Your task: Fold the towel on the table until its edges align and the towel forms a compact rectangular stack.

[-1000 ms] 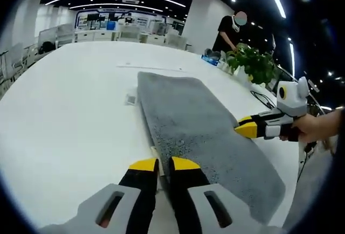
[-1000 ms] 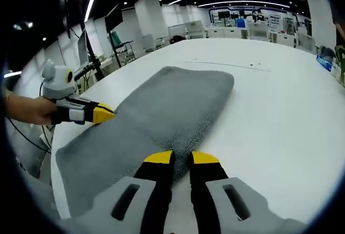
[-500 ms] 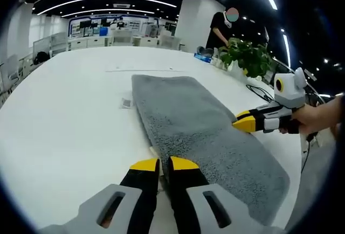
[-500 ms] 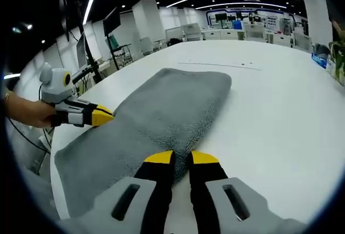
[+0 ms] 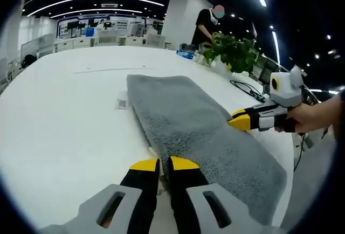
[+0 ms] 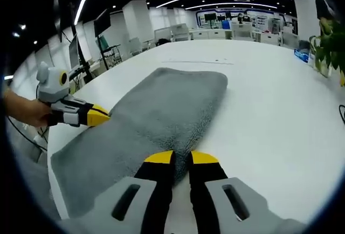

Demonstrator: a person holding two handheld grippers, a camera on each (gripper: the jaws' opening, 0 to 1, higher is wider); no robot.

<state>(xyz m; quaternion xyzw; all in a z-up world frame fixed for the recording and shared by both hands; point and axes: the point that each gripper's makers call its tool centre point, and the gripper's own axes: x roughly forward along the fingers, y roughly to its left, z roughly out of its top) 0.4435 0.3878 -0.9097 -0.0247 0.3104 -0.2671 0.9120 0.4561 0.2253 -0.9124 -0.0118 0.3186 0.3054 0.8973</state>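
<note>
A grey towel [image 5: 194, 126] lies as a long folded strip on the white table [image 5: 64, 115]. My left gripper [image 5: 164, 165] sits at the strip's near long edge, jaws shut on the towel's edge. From the right gripper view the same gripper [image 6: 102, 117] pinches the towel [image 6: 161, 110] at its left side, held by a hand. My right gripper [image 6: 181, 158] is shut on the opposite long edge. In the left gripper view it [image 5: 237, 121] comes in from the right with its yellow tips on the towel.
A small white tag [image 5: 122, 103] lies on the table beside the towel. A potted plant [image 5: 234, 50], a black cable [image 5: 248, 89] and a standing person [image 5: 207, 26] are at the table's far right side. The table's edge runs just beyond the towel's near end.
Both views have shifted slightly, so the cameras moved a little. The towel lies the same and both grippers keep their hold on its edges.
</note>
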